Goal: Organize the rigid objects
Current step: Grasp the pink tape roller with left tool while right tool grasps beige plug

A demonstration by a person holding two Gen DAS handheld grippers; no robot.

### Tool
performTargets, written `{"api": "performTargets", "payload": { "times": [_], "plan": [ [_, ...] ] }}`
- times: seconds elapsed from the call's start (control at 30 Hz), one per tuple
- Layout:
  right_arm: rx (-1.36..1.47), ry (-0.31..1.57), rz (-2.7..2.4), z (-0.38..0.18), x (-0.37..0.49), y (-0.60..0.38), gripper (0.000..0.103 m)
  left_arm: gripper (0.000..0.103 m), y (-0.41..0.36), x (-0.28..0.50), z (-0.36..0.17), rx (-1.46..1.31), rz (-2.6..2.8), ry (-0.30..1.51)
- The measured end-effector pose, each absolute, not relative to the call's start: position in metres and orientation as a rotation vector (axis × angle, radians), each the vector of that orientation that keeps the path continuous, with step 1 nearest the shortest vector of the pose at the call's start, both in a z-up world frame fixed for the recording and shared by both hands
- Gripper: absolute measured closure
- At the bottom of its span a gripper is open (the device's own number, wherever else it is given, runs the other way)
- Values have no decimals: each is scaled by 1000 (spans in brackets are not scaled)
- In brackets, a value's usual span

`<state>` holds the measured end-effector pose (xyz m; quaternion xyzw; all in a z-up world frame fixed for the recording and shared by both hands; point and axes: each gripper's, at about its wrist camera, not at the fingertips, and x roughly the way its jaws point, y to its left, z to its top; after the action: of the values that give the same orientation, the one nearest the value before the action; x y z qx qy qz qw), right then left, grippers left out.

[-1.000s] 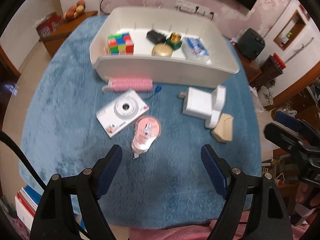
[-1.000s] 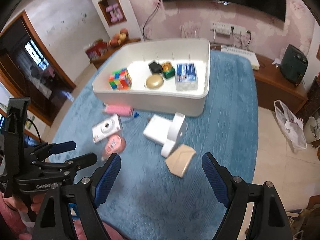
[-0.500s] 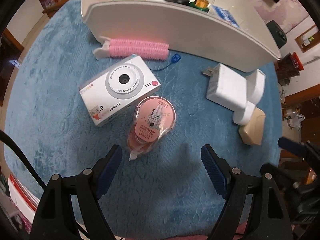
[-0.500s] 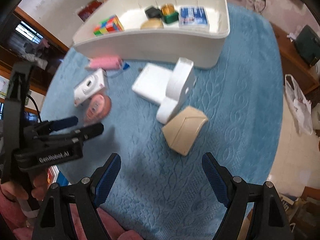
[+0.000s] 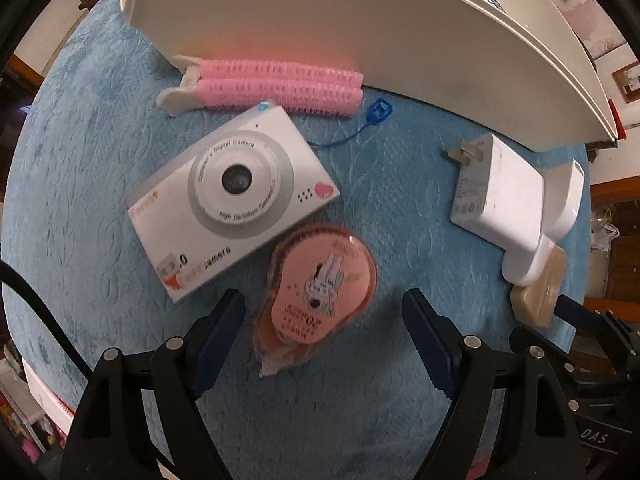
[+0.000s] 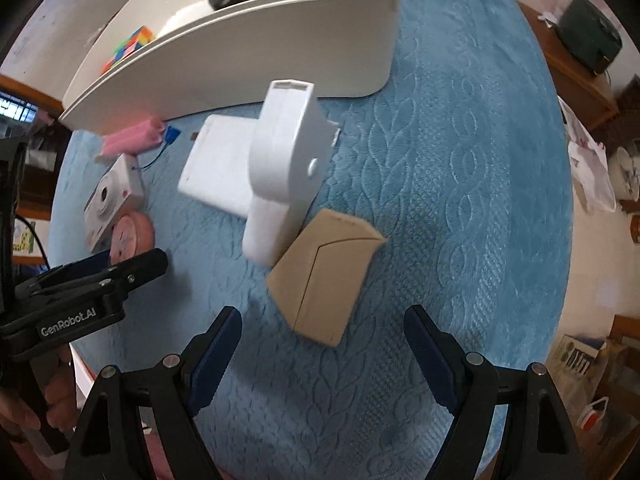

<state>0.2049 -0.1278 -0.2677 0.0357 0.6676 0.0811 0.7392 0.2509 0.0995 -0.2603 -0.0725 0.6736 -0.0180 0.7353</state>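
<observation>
My left gripper is open, with the pink correction-tape dispenser lying between its fingertips on the blue cloth. A white toy camera lies just beyond it, and a pink hair roller lies against the white bin. My right gripper is open, just short of a beige box. Behind the box lie a white charger and a white angled device. The bin holds a colour cube, a gold lid and a blue pack.
The left gripper shows in the right wrist view at the left. The round table's blue cloth falls away at the right, with a plastic bag on the floor beyond. A dark appliance stands on a side cabinet.
Both grippers have come down and forward. The left one now straddles the pink dispenser; the right one has closed in on the beige box. Both stay open.
</observation>
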Motion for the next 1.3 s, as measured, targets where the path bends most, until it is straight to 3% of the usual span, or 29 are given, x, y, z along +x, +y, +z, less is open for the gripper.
{"api": "performTargets", "payload": {
  "times": [0.17,0.5,0.7,0.8,0.9,1.3],
  "plan": [
    [108,1464,147,-273,213,-125,19,16,95,260,-262,-166,-2,1512],
    [146,1452,92,-280,221,-123,25,18,77,278,-265,-167,98,1531],
    [149,1447,59,-277,223,-136,35,27,74,292,-260,-221,184,1531],
    [140,1441,37,-275,218,-141,44,37,84,288,-253,-247,207,1512],
    [141,1441,19,-274,216,-149,54,37,89,283,-248,-260,189,1503],
    [176,1477,47,-287,192,-157,54,37,95,230,-247,-275,183,1503]
  ]
}}
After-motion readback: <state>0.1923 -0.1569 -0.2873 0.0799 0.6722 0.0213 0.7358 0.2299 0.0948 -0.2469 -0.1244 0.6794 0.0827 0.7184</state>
